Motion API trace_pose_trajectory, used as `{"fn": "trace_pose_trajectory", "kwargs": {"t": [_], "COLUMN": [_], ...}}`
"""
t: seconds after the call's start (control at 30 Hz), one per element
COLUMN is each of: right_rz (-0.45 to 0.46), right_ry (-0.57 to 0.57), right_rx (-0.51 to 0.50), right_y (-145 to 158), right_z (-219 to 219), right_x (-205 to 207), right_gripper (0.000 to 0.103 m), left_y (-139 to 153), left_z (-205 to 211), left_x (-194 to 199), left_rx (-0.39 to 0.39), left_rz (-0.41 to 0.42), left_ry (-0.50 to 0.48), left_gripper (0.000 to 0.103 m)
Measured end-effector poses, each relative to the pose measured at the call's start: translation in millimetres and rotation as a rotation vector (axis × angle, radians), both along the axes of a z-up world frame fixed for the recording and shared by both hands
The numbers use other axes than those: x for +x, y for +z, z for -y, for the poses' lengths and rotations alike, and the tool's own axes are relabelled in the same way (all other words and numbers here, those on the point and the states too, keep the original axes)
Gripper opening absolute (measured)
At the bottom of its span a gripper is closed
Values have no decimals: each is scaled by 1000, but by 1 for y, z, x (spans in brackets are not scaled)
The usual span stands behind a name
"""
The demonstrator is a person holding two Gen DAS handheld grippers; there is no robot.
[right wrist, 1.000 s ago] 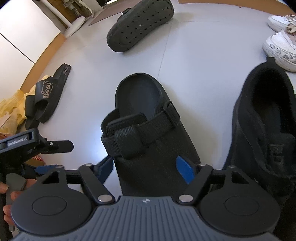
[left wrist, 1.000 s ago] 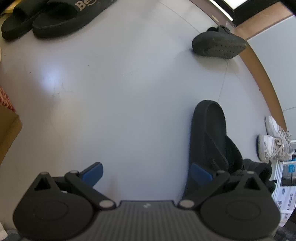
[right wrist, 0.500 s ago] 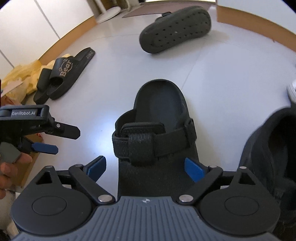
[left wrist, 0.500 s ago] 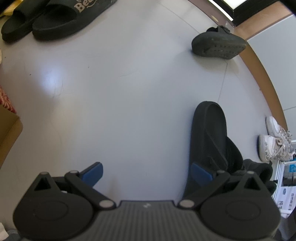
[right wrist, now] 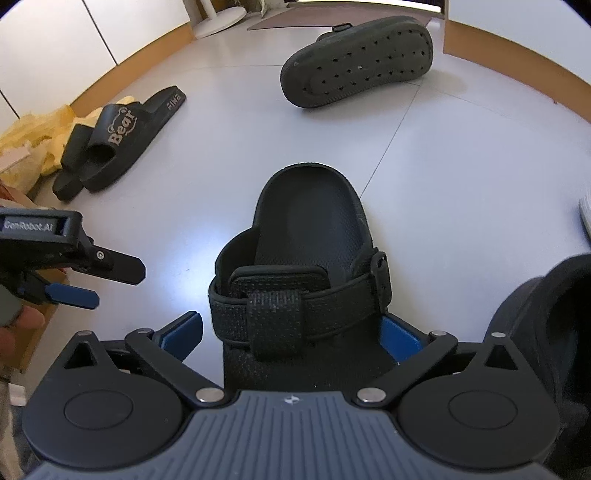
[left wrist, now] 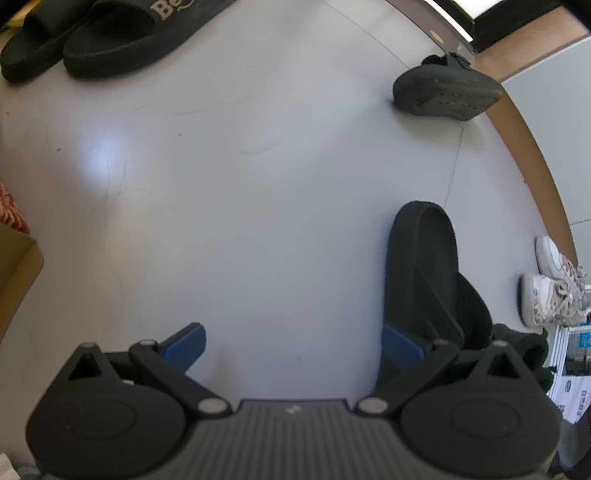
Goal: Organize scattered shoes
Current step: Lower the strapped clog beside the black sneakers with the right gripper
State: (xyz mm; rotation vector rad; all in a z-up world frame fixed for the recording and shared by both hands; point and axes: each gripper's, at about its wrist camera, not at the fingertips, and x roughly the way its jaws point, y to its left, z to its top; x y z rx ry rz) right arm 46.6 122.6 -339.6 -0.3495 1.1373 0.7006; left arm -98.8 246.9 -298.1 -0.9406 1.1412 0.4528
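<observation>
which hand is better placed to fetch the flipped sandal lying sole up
Probably left. The left claw is open over bare floor. The right claw straddles the strapped sandal, its jaws opening and not yet clear of it. The flipped sandal lies far from both.

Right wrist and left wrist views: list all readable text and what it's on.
"Bear": strap of the black slide.
"FINE": heel end of that slide's footbed.
"GenRobot.AI": body of the left tongs.
"Be": cut off at the frame edge, slide strap in the left wrist view.
Papers at the right edge: print too blurred to read.
</observation>
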Motion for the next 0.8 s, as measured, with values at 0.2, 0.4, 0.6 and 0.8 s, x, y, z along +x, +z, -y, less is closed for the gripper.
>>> {"fn": "trace_pose_trajectory", "kwargs": {"t": [0.2, 0.4, 0.6, 0.8], "right_rz": [-1, 5, -10, -54], "right_ry": [-124, -217, -268, -334], "right_rx": [18, 1, 7, 14], "right_y": [-3, -2, -1, 1], "right_z": [10, 19, 27, 30], "right_x": [0, -10, -14, -16], "right_gripper": [101, 100, 100, 100], "left_y": [0, 2, 3, 5], "left_z": [0, 3, 6, 9], "left_x": [0, -3, -1, 1], "left_rx": [0, 1, 3, 6], "left_rz": [4, 5, 5, 6], "left_ry": [0, -1, -7, -11], "left_gripper": [103, 103, 103, 103]}}
